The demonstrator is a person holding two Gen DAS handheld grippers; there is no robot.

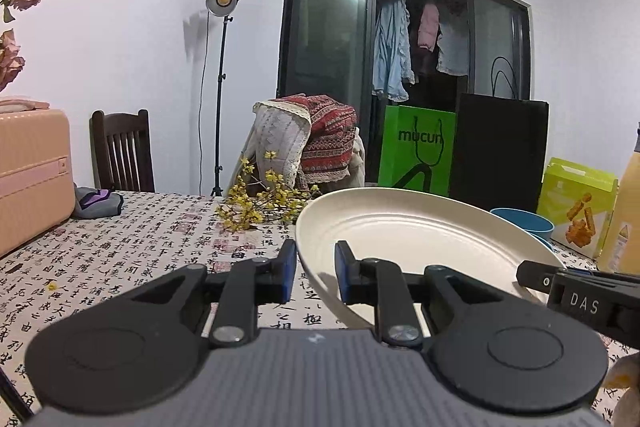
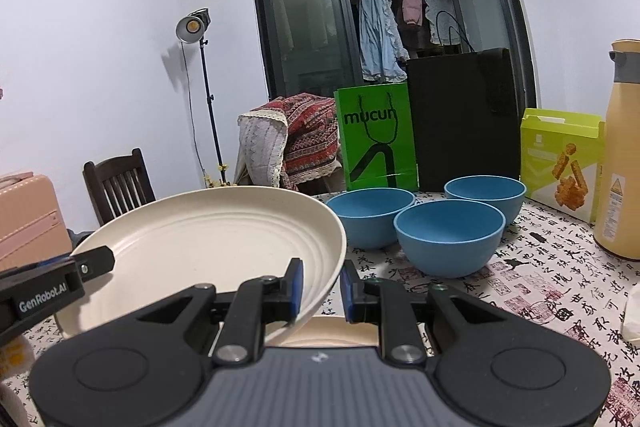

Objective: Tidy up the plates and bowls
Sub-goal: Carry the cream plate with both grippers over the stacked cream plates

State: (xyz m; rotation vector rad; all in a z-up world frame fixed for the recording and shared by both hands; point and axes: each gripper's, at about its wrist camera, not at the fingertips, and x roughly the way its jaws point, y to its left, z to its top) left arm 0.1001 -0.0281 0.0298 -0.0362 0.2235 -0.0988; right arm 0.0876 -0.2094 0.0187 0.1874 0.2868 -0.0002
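Two tools clamp one cream plate (image 2: 208, 227) from opposite sides, holding it tilted above the desk (image 2: 560, 267): the left tool (image 1: 316, 269) pinches its left rim, the right tool (image 2: 322, 287) its right rim, each nearly closed on the edge. Three blue bowls (image 2: 448, 235) sit close together on the patterned cloth just beyond the plate, before a green bag (image 2: 376, 139).

The plate (image 2: 208, 227) was cream with ringed ridges; the three bowls (image 2: 448, 235) were plain blue. The tablecloth (image 2: 540, 287) was white with black calligraphy and red seals. The bag (image 2: 374, 139) was bright green with dark lettering, the flask (image 2: 622, 155) yellow, and the gripper pads (image 2: 297, 287) blue on black arms
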